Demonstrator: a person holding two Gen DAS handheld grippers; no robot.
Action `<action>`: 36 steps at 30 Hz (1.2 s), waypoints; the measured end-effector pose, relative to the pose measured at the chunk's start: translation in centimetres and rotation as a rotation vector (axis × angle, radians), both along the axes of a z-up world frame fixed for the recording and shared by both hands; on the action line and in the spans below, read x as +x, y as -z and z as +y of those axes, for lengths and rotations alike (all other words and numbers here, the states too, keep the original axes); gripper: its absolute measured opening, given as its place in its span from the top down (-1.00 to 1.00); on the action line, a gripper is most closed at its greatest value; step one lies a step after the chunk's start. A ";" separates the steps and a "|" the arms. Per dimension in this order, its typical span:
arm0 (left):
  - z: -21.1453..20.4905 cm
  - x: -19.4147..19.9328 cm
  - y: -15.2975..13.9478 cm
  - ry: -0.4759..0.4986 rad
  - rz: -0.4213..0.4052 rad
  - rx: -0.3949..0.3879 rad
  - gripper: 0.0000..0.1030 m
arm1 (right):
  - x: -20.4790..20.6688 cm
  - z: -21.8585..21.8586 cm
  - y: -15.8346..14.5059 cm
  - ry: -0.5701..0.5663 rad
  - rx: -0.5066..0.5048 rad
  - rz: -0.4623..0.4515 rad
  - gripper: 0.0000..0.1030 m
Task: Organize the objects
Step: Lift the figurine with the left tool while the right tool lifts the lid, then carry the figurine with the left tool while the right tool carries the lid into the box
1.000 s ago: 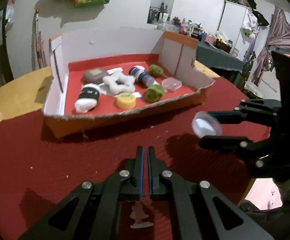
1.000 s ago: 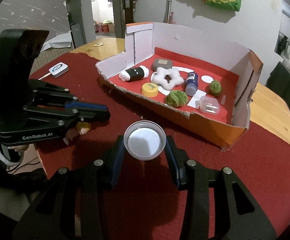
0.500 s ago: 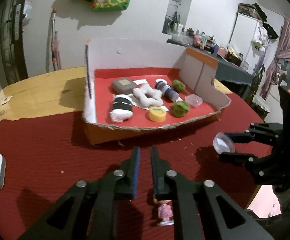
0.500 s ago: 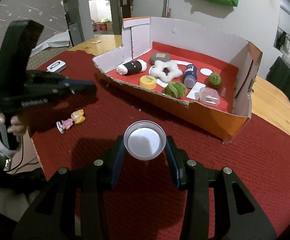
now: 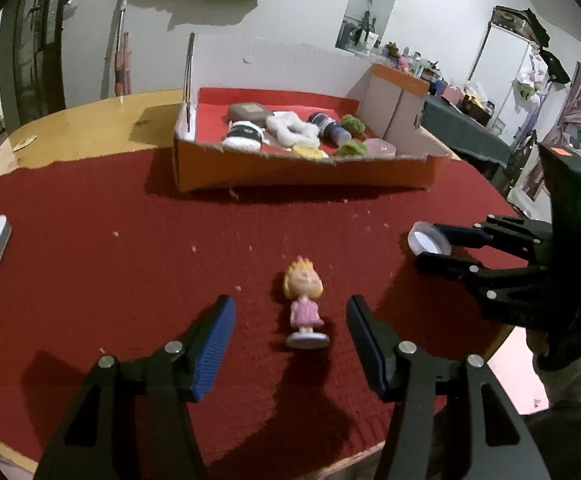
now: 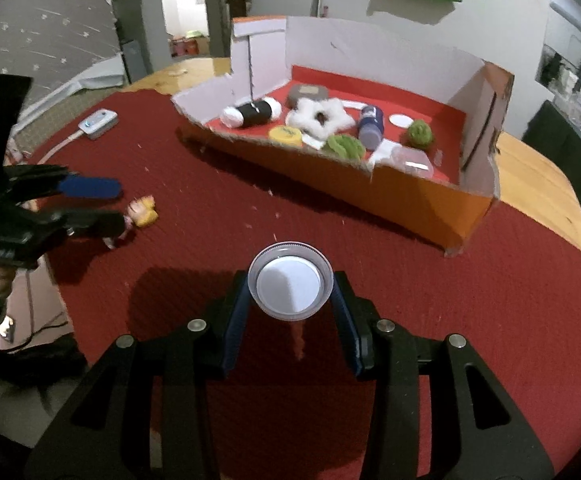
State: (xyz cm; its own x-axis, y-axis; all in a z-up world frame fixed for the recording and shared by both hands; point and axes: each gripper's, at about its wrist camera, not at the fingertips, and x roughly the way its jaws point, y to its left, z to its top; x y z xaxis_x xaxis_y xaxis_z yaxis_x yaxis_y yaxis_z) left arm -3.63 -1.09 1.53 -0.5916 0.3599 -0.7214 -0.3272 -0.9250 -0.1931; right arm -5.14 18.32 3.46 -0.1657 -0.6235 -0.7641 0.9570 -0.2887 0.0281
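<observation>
A small doll with yellow hair and a pink dress lies on the red cloth, head pointing away from me. My left gripper straddles it with jaws opening, and the blue pads stand clear of it on both sides. The right wrist view shows the doll by the left gripper. My right gripper is shut on a round clear lid with a white centre, held above the cloth. The same lid shows at the right of the left wrist view.
An orange cardboard box with torn front wall stands further back, holding several items: a white star plush, a yellow cap, green balls, a blue bottle. A white device with a cable lies at the left. The table edge runs close below both grippers.
The left gripper went from shut to wide apart and shifted, so the doll now lies between its fingers instead of under them. The right gripper kept still with the lid.
</observation>
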 end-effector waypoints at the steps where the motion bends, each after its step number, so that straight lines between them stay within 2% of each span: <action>1: 0.2 0.3 0.1 -0.012 0.024 -0.014 -0.16 | 0.3 0.1 0.2 0.006 -0.008 0.016 0.21; 4: 1.1 0.5 0.2 -0.026 0.059 -0.038 -0.16 | 0.8 0.5 0.4 0.043 -0.030 0.039 0.12; 8: 1.5 0.5 0.5 -0.046 0.099 -0.037 -0.16 | 0.7 1.0 0.5 0.084 -0.047 0.022 -0.19; 10: 1.6 0.6 0.7 -0.058 0.125 -0.038 -0.16 | 0.7 1.3 0.5 0.101 -0.066 0.018 -0.19; 11: 1.6 0.7 0.8 -0.062 0.136 -0.039 -0.10 | 0.7 1.4 0.5 0.110 -0.075 0.015 -0.19; 13: 1.8 0.9 1.0 -0.074 0.161 -0.058 0.17 | 0.8 1.4 0.5 0.126 -0.088 0.014 -0.19; 14: 1.8 0.9 0.9 -0.076 0.165 -0.060 0.41 | 0.8 1.2 0.6 0.137 -0.090 0.015 -0.19; 15: 1.7 0.8 0.8 -0.070 0.155 -0.041 0.55 | 0.8 1.1 0.6 0.145 -0.091 0.018 -0.16; 16: 1.5 0.7 0.7 -0.067 0.142 -0.017 0.55 | 0.8 0.9 0.6 0.151 -0.091 0.021 -0.09; 17: 1.3 0.5 0.6 -0.065 0.130 0.005 0.55 | 1.0 0.7 0.5 0.149 -0.094 0.028 0.18; 18: 1.2 0.4 0.5 -0.062 0.123 0.020 0.55 | 1.1 0.6 0.4 0.143 -0.093 0.026 0.24; 23: 0.9 0.0 -1.7 -0.063 0.138 0.062 0.55 | 0.8 0.7 -0.7 0.129 -0.120 -0.035 0.25; 29: 1.5 -1.3 -5.9 -0.025 0.194 0.111 0.55 | 0.5 0.9 -4.8 0.102 -0.205 -0.036 0.25; 33: 3.4 -5.8 -9.4 0.012 0.191 0.126 0.55 | -1.4 -0.8 -8.2 0.123 -0.200 0.011 0.24; 36: 5.2 -10.3 -10.8 0.033 0.181 0.086 0.55 | -4.0 -3.5 -10.6 0.157 -0.164 0.065 0.24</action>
State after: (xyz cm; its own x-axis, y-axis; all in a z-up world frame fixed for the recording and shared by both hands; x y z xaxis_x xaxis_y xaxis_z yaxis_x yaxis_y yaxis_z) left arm -13.89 4.08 12.35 -0.6960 0.4369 -0.5698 -0.3935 -0.8959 -0.2063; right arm -9.10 14.82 14.03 -0.3158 -0.7013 -0.6390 0.9020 -0.4309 0.0271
